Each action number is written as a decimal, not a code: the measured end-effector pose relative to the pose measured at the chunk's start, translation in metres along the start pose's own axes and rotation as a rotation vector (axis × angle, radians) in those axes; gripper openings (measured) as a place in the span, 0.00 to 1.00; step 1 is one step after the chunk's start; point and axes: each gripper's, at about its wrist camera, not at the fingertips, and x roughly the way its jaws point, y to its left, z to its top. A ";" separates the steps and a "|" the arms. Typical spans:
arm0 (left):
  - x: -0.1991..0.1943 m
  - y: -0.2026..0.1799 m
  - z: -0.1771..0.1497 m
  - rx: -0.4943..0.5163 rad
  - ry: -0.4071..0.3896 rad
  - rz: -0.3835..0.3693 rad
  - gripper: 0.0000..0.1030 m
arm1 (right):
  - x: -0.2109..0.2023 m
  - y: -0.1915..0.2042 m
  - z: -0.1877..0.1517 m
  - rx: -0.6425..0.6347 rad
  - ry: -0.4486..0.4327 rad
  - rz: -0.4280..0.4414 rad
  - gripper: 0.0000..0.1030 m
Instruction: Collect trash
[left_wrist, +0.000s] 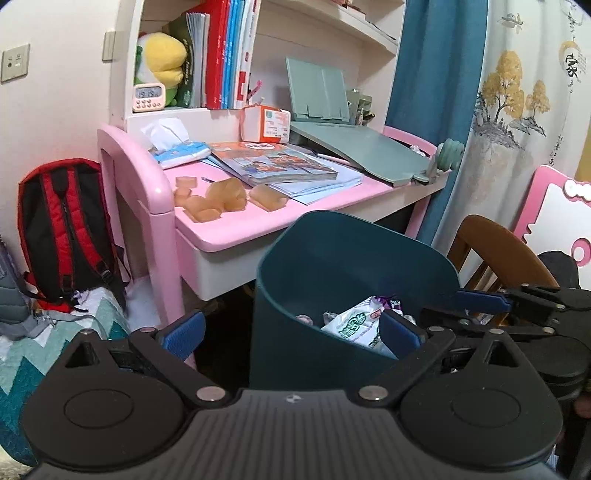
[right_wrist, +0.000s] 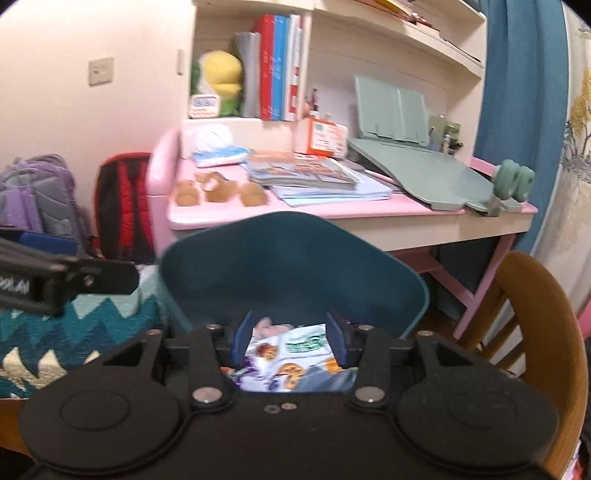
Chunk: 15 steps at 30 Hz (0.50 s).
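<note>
A dark teal bin (left_wrist: 332, 258) stands in front of the pink desk (left_wrist: 229, 229). A white and green snack packet (left_wrist: 354, 325) lies in it with other wrappers. My left gripper (left_wrist: 291, 332) is open wide, its fingers on either side of the bin's near rim, holding nothing. In the right wrist view my right gripper (right_wrist: 291, 343) hangs open over the bin (right_wrist: 295, 258). The printed packet (right_wrist: 295, 350) shows below and between its blue pads (right_wrist: 242, 339), which do not press on it. Several amber translucent plastic pieces (left_wrist: 210, 199) (right_wrist: 218, 192) lie on the desk's near left corner.
Books (left_wrist: 277, 166), a tissue pack (left_wrist: 181, 151), an orange box (left_wrist: 269, 123) and a green reading stand (left_wrist: 365, 151) fill the desk. A wooden chair (right_wrist: 528, 314) stands right of the bin. A red backpack (left_wrist: 62, 229) and a quilted bed (right_wrist: 74, 332) are on the left.
</note>
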 end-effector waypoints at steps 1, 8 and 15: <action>-0.003 0.003 -0.001 -0.004 -0.004 0.000 0.98 | -0.003 0.003 -0.001 0.002 -0.005 0.009 0.43; -0.034 0.021 -0.008 -0.005 -0.051 0.023 0.98 | -0.023 0.029 -0.002 0.004 -0.033 0.050 0.45; -0.061 0.022 -0.019 0.033 -0.096 0.001 0.98 | -0.051 0.052 -0.007 -0.011 -0.070 0.056 0.46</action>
